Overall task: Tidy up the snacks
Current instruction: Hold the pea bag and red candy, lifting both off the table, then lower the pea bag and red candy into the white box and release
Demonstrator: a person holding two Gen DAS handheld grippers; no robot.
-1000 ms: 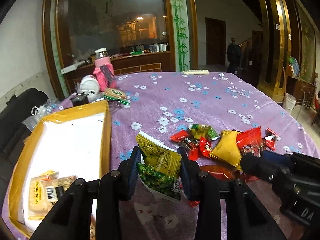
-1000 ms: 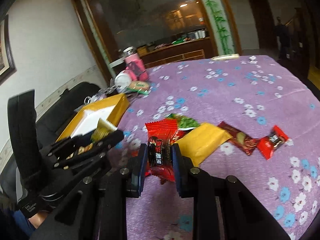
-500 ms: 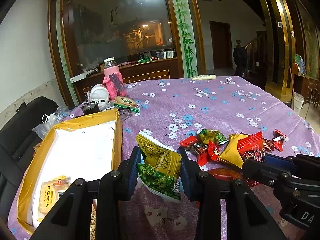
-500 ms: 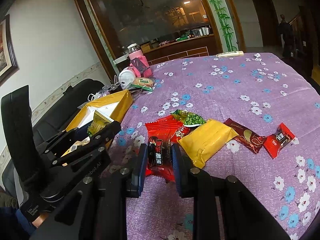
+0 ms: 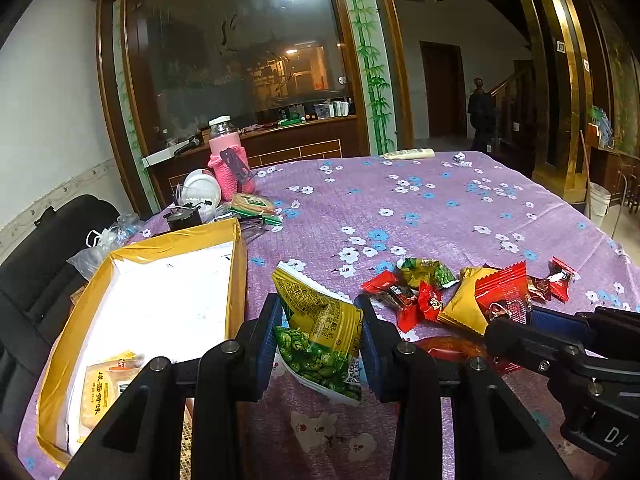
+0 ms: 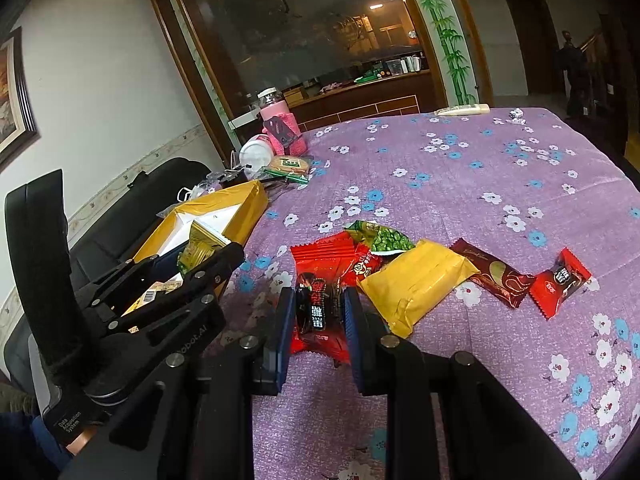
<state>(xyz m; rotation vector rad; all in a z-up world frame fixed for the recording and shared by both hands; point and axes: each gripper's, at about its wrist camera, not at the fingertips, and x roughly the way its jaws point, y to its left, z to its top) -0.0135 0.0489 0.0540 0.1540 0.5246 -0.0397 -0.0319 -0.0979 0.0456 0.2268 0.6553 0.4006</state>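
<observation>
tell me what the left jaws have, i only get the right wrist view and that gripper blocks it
Observer: The left gripper has its jaws shut on a yellow-and-green pea packet, just right of the box wall.
Operator: anything in the box yet
Observer: One biscuit packet lies in its near corner; the rest of the floor shows white.

The box sat on the table; loose snacks lay right of the box, a bottle behind it.
</observation>
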